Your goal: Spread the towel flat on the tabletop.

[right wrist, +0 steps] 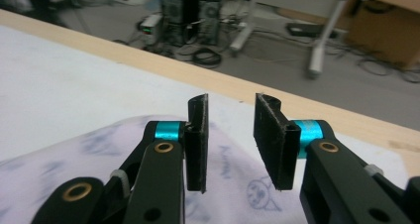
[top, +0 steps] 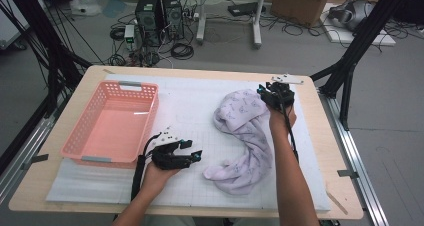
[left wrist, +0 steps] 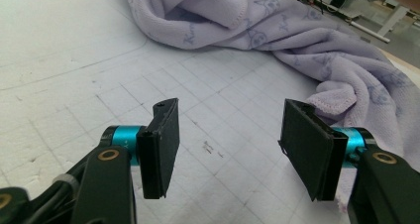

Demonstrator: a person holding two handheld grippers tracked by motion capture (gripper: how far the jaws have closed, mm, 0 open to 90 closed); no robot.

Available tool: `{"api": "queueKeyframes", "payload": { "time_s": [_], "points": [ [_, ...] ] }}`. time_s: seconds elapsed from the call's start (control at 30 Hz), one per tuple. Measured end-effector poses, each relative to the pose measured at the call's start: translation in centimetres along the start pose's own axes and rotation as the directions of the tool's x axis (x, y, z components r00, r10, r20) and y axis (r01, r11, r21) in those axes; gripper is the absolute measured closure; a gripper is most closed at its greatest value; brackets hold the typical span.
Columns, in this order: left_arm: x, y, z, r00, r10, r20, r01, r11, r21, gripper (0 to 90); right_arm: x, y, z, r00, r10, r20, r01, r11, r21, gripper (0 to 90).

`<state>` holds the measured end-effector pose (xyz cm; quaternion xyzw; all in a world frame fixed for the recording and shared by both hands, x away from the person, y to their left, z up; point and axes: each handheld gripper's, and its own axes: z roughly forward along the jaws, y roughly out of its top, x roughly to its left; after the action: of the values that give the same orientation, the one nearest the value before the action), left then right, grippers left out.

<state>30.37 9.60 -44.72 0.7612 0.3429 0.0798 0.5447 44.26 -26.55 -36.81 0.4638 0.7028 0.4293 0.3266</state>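
Left fingers (left wrist: 225, 149) apart, towel (left wrist: 317, 50) cut off rt

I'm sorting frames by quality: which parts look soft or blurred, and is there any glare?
Right gripper view: towel up close and the background are soft; the jaws are sharp. Left gripper view: crisp mat. High view: evenly lit, faint glare in the basket.

I see open white mat (top: 190, 111) between the pink basket (top: 112, 123) and the lilac towel (top: 245, 136), wide enough for a pass. My left hand-held gripper (top: 196, 156) sits in that lane, jaws apart, the towel's near end just beside it. The towel blocks the right half of the tabletop (top: 320, 136); my right hand-held gripper (top: 267, 93) hangs over its far end, jaws parted.
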Motion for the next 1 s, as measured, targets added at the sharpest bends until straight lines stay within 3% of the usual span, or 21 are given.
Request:
{"api": "queueKeyframes", "payload": {
  "time_s": [0.07,0.17,0.2,0.27,0.33,0.43,0.47,0.53,0.57,0.63,0.8,0.83,0.87,0.9,1.0],
  "points": [
    [0.0,0.0,0.0,1.0,0.006,0.001,-0.006,1.0,0.002,43.3,-0.1,-0.4,-0.9,0.9992,-0.002,-0.041,0.002,1.0,-0.006,64.2],
    [0.1,0.0,-0.1,1.0,0.004,-0.003,-0.004,1.0,-0.007,44.3,-0.1,-1.7,-1.7,0.9929,-0.003,-0.119,0.01,0.998,0.055,64.6],
    [0.1,0.0,-0.2,1.0,0.005,-0.007,-0.005,1.0,-0.007,44.3,-0.1,-2.4,-1.9,0.9865,0.0,-0.164,0.014,0.997,0.082,65.4],
    [0.2,0.1,-0.2,0.9999,0.002,-0.01,-0.003,0.9999,-0.014,44.1,0.3,-3.7,-2.3,0.9805,-0.015,-0.196,0.041,0.991,0.128,66.1],
    [0.2,0.1,-0.2,0.9999,-0.002,-0.011,0.002,0.9999,-0.017,44.0,0.7,-5.0,-2.5,0.9616,0.016,-0.274,0.029,0.987,0.159,65.3],
    [0.2,0.0,-0.2,0.9999,0.001,-0.014,-0.001,0.9999,-0.013,44.0,2.1,-6.0,-2.1,0.938,0.041,-0.344,0.057,0.961,0.271,60.1],
    [0.2,0.0,-0.2,0.9999,0.002,-0.012,-0.002,0.9999,-0.011,44.0,2.7,-6.2,-1.9,0.9398,0.015,-0.341,0.093,0.95,0.298,61.7],
    [0.2,0.0,-0.2,0.9999,0.0,-0.012,0.0,0.9999,-0.013,44.1,3.7,-6.5,-1.7,0.9392,-0.028,-0.342,0.152,0.927,0.342,77.9],
    [0.2,0.1,-0.3,0.9999,0.003,-0.01,-0.003,0.9999,-0.012,44.4,3.9,-6.6,-1.9,0.9325,-0.032,-0.36,0.165,0.923,0.346,86.4],
    [0.2,0.1,-0.3,0.9999,0.005,-0.01,-0.006,0.9999,-0.015,45.9,4.1,-6.9,-2.8,0.9302,-0.06,-0.362,0.185,0.928,0.322,87.8],
    [0.4,0.0,-0.4,0.9999,0.005,-0.013,-0.005,0.9998,-0.017,46.4,3.1,-7.9,-6.2,0.9289,-0.056,-0.366,0.182,0.929,0.321,88.3],
    [0.4,0.0,-0.4,0.9999,0.005,-0.013,-0.005,0.9998,-0.017,46.4,3.1,-7.9,-6.2,0.9289,-0.056,-0.366,0.182,0.929,0.321,88.3],
    [0.4,0.0,-0.5,0.9999,0.003,-0.014,-0.003,0.9998,-0.017,46.4,2.7,-8.5,-7.6,0.9251,-0.026,-0.379,0.157,0.934,0.32,88.3],
    [0.4,0.0,-0.5,0.9998,0.001,-0.018,-0.002,0.9998,-0.02,46.4,2.7,-8.5,-7.6,0.9251,-0.026,-0.379,0.157,0.934,0.32,88.3],
    [0.5,0.1,-0.7,0.9998,-0.001,-0.021,0.0,0.9997,-0.025,46.4,2.5,-10.0,-10.2,0.9123,0.003,-0.41,0.147,0.931,0.334,88.3]
  ]
}}
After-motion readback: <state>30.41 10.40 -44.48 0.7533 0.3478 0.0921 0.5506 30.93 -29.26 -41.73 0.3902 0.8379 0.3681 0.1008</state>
